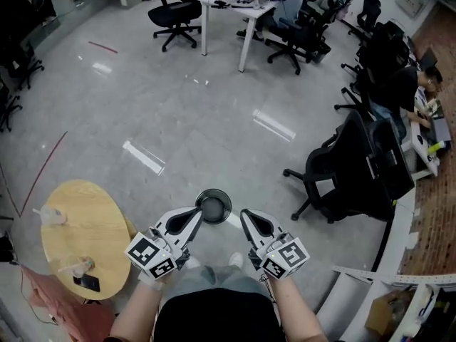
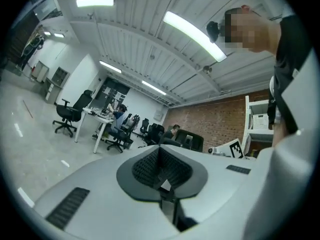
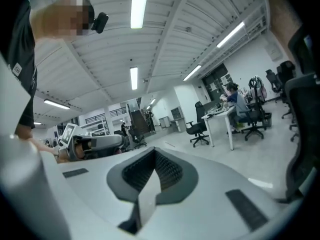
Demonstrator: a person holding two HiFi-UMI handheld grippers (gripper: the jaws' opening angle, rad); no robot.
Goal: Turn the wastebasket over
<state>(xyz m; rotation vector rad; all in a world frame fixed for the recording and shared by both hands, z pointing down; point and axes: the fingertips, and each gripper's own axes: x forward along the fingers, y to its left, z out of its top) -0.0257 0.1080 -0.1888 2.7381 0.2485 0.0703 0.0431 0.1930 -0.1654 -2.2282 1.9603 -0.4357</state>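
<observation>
In the head view a round black wastebasket (image 1: 213,206) stands on the grey floor far below, just in front of the person's feet. I cannot tell whether its mouth or its bottom faces up. Both grippers are held high and level, well above it. My left gripper (image 1: 199,213) and my right gripper (image 1: 246,217) flank the basket in the picture without touching it. Each is shut with nothing between its pads. In the left gripper view the left gripper (image 2: 162,178) has its jaws closed together, and in the right gripper view so does the right gripper (image 3: 154,176).
A round wooden table (image 1: 100,219) with cups and a phone stands at the left, with a pink cloth (image 1: 50,298) beside it. Black office chairs (image 1: 356,169) crowd the right. A white desk (image 1: 239,6) with seated people is at the back.
</observation>
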